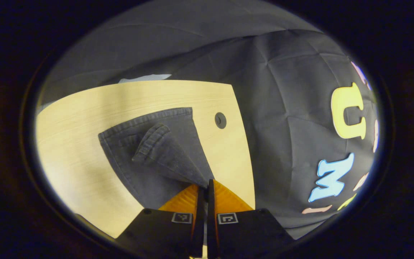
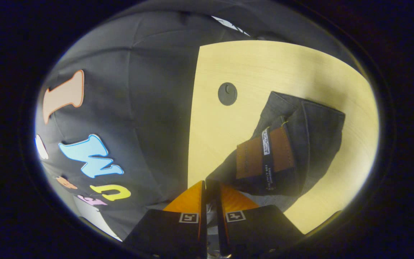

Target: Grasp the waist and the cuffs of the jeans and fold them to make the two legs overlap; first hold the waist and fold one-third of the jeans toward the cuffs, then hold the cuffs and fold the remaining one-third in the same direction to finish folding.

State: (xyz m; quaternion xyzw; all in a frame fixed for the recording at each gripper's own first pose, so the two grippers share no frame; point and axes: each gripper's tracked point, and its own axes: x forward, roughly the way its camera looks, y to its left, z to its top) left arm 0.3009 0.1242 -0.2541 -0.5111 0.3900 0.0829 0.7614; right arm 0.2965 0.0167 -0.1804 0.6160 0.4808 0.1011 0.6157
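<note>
The pale wood-grain surface (image 1: 84,118) spreads wide in the left gripper view, and on it lie the dark grey denim jeans (image 1: 146,158), spread flat with their stitched hems at the far end. One hemmed cuff (image 1: 153,138) is folded back over the other leg, lying at a slant on top of the cloth. From there the fabric narrows to a point and runs straight up into the left tongs (image 1: 206,187), whose two fingers are drawn together with the denim pinched between them.

Over to the right gripper view: the same surface (image 2: 271,72) and the waist end of the jeans (image 2: 314,129), bunched and doubled over near the surface's near edge. A brown leather waistband patch (image 2: 252,158) faces up, crossed by a dark belt loop (image 2: 267,169) with a small white label at its top (lettering too small to make out). The denim trails down from the patch into the right tongs (image 2: 210,189), and those fingers are closed on the cloth too, a narrow slit between them with fabric wedged in it.

Smallest item: a round dark grommet hole (image 1: 220,120) set into the surface, just beside the jeans' far corner; in the right gripper view the same hole (image 2: 227,93) sits close to the waist fold, not touching it.
</note>
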